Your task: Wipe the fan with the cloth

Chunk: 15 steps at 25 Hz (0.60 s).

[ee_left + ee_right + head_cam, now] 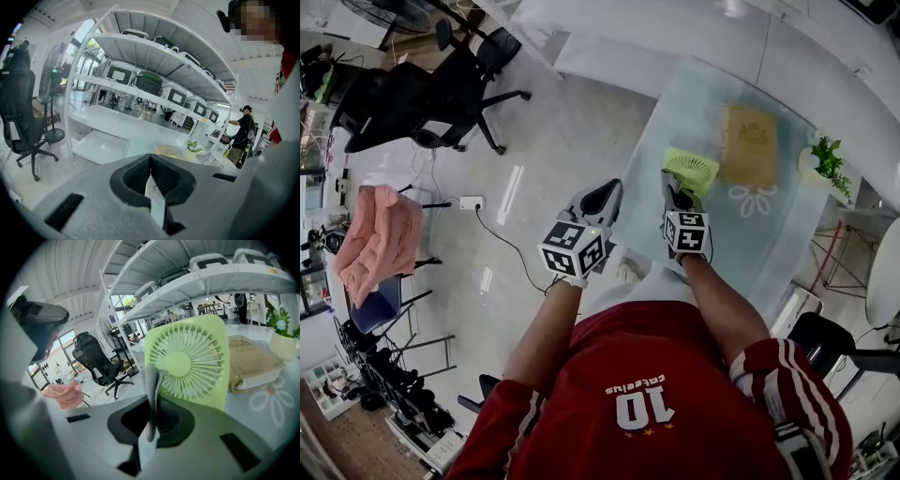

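The small light-green square plastic fan [187, 364] stands upright on the pale glass-topped table [675, 103], its round slatted grille facing the right gripper [152, 401]. That gripper is clenched on a strip of grey knitted cloth [152, 380], which stands up from between the jaws and overlaps the fan's 9 o'clock edge in the right gripper view; whether cloth and fan touch cannot be told. In the head view the fan [690, 169] sits just at 12 o'clock of the right gripper [672, 187]. A flat tan book-like block [748, 143] lies just beside the fan at its 2 o'clock, and a small green potted plant [827, 161] stands at 3 o'clock of that block. The left gripper [598, 202] hangs off the table at 9 o'clock of the right one, its jaws pressed together on nothing. A black office chair [431, 103] is far off at 10 o'clock, a pink draped fabric [380, 239] at 9 o'clock.
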Available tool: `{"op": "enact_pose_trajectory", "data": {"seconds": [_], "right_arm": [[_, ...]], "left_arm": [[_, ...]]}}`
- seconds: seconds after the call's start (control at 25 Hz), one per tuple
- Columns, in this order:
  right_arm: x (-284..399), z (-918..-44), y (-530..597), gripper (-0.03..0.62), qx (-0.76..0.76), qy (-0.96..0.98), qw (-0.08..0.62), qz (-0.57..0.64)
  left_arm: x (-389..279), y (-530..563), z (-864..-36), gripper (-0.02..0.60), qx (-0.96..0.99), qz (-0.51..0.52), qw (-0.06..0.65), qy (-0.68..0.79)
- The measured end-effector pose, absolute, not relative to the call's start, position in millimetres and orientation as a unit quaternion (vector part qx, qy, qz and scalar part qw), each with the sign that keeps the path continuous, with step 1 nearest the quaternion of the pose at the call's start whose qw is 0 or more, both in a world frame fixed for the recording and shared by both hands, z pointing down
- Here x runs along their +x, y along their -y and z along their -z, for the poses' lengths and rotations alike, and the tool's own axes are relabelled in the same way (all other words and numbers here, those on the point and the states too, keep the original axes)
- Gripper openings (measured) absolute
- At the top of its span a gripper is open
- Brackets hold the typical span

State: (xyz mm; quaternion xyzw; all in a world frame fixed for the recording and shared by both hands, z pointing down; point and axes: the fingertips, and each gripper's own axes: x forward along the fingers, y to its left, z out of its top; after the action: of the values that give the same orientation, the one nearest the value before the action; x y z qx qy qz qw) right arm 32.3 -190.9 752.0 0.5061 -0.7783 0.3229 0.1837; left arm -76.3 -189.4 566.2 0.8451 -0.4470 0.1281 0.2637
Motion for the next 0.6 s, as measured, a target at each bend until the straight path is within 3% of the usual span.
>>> {"op": "enact_pose_trajectory", "data": {"seconds": [0.6], "right_arm": [[56, -755, 184, 0.014, 0.521, 0.767, 0.184, -0.325]], "left_arm": [[-56, 193, -564, -0.002, 0.855, -0.131, 0.256, 0.431]]}}
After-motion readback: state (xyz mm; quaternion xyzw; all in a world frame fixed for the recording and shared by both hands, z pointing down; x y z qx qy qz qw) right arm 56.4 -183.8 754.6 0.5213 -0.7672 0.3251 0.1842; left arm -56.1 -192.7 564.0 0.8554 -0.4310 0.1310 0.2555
